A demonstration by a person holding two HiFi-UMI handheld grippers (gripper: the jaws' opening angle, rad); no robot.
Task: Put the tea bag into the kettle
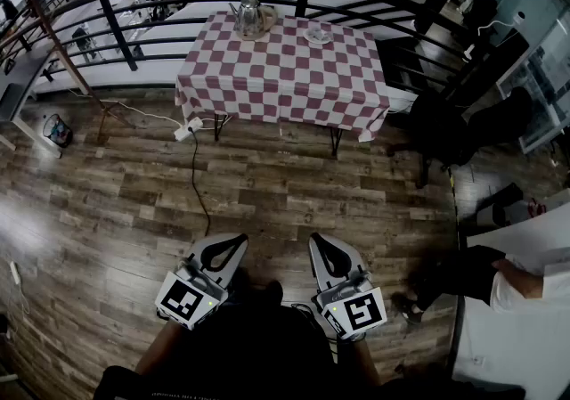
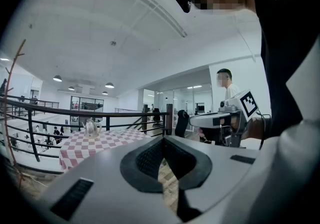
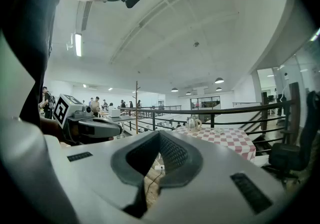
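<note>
Grainy wood-plank floor [image 1: 294,184] all round. Curved black metal railing [image 1: 117,31] behind table [image 1: 283,77], red-white checked cloth. Left gripper [image 1: 235,241], right gripper [image 1: 321,241] well short of table, jaws pinched together, empty. Shiny rounded kettle [image 1: 248,17] on table's far-left part. Small dish [image 1: 318,34] far-right; tea bag too small to tell.

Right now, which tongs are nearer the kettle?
Left, only slightly. The left tongs and right tongs are both over the floor, well short of the table; the kettle stands near its far edge, left of centre, more in line with the left.
</note>
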